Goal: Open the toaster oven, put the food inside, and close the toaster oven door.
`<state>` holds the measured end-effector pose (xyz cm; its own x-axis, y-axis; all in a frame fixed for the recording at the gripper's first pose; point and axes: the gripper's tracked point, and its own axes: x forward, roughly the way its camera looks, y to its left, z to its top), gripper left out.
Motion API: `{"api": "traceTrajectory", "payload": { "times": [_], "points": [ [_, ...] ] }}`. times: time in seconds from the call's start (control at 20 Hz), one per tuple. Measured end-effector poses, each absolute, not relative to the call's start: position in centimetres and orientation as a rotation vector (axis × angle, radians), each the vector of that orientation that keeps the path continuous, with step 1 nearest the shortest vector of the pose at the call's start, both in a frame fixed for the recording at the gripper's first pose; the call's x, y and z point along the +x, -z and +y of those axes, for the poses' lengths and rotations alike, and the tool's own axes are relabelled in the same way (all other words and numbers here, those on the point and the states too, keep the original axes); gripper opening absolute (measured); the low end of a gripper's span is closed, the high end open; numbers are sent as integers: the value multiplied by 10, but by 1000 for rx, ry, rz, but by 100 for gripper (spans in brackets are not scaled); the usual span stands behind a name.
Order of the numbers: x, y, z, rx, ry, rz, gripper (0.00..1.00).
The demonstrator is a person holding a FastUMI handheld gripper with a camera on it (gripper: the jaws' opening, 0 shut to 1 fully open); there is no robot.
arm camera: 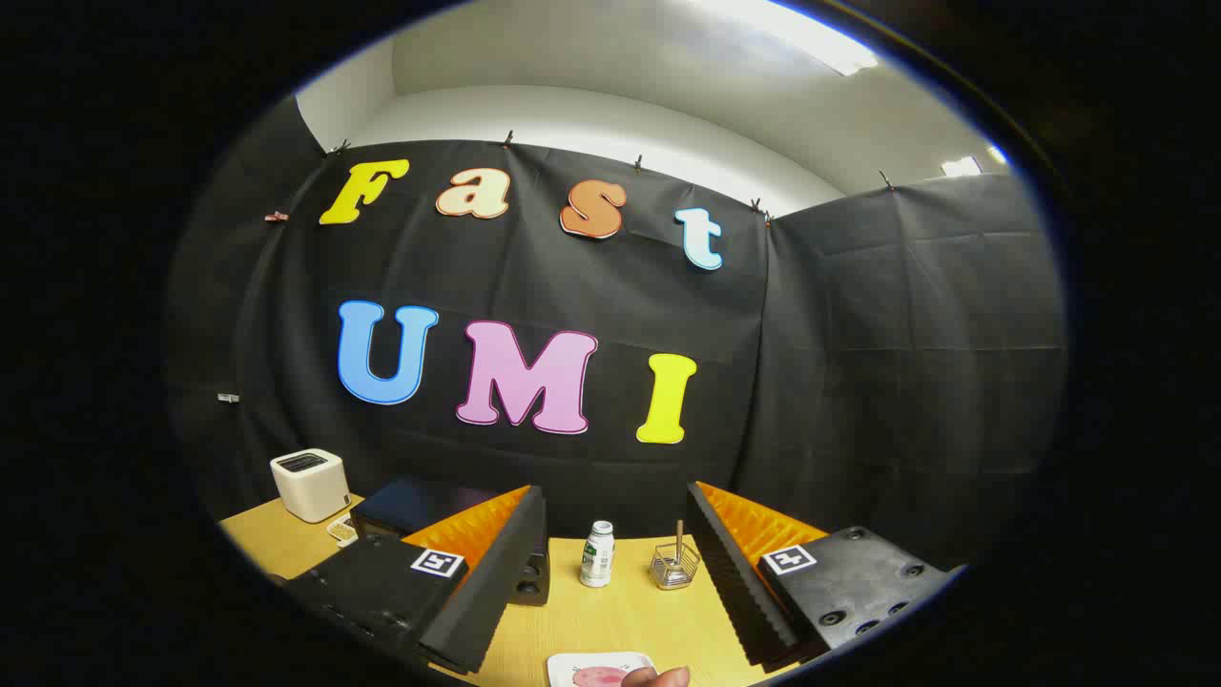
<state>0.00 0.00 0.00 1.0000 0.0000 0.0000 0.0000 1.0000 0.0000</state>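
My gripper (pixel 613 492) is open and held above the wooden table (pixel 610 615), with nothing between its fingers. The toaster oven (pixel 410 504), a dark box, stands at the back left of the table, partly hidden behind my left finger; I cannot see whether its door is open. A white plate (pixel 572 662) with a pink piece of food (pixel 596 676) lies on the table below and between the fingers, close to me. A person's fingertip (pixel 660 677) rests by the plate's right side.
A small white bottle (pixel 598 553) and a wire basket (pixel 675 568) holding a stick stand just beyond the fingers. A white boxy appliance (pixel 310 485) sits at the far left corner, with a small dish (pixel 341 528) beside it. Black cloth walls close off the back.
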Motion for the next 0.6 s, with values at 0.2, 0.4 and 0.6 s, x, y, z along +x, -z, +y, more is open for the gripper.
{"api": "traceTrajectory", "payload": {
  "times": [0.2, 0.4, 0.6],
  "points": [
    [2, 3, 1, -2, 1, 5, 97],
    [5, 6, -3, 1, 8, 12, 97],
    [5, 11, -10, 0, 18, 20, 97]
  ]
}}
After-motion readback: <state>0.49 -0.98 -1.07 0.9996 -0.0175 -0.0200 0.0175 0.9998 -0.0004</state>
